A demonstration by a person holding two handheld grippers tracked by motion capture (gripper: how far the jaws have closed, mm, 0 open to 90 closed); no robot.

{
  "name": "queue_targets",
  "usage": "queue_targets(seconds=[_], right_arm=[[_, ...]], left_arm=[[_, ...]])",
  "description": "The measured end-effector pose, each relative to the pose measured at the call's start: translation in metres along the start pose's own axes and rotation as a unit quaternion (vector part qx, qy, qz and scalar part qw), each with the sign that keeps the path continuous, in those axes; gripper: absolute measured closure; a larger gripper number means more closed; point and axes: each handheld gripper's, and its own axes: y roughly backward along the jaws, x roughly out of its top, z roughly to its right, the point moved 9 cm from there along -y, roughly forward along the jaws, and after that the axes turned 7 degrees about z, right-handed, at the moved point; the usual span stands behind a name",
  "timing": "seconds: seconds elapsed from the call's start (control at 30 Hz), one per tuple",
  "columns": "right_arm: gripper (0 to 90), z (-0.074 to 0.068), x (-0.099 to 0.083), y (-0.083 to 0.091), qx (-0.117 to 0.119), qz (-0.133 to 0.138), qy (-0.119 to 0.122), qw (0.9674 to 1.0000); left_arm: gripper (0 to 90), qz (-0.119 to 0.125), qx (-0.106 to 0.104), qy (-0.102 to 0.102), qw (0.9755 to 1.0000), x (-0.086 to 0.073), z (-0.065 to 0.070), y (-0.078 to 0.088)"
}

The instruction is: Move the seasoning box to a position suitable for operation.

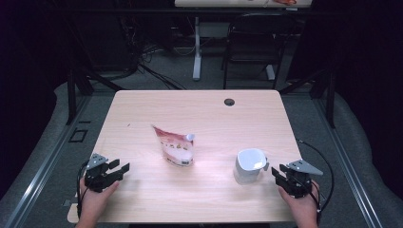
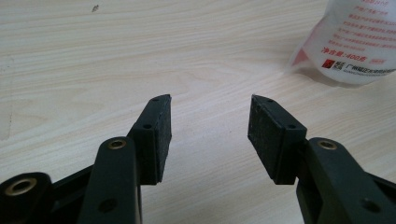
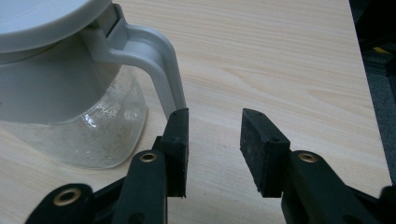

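On the light wooden table [image 1: 142,107] stood one soft red-and-white spout pouch [image 1: 175,146] and one clear lidded grey-handled jug [image 1: 249,166].

Clear glass jug with grey lid and handle [image 1: 249,166] — upright, right side; red-and-white spouted refill pouch [image 1: 176,147] — standing mid-table.

A pale wooden desk [image 1: 199,107] fills the middle of the frame, with a round cable hole [image 1: 229,102] near its far edge. Behind it, at upper right, stands a dark chair [image 1: 252,40] on grey floor [image 1: 161,71].
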Motion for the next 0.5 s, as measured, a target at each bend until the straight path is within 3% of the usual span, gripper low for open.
queue_targets(seconds=[0.27,0.5], right_arm=[[67.7,-0.003,0.007,0.009,0.011,0.024,-0.003,0.9997],[69.1,-0.013,0.005,0.007,0.032,0.016,0.017,0.9992]], left_arm=[[51.4,-0.001,-0.006,-0.006,1.0,0.001,0.008,-0.001],[56.3,0.0,-0.007,-0.008,0.9999,0.001,0.009,0.0]])
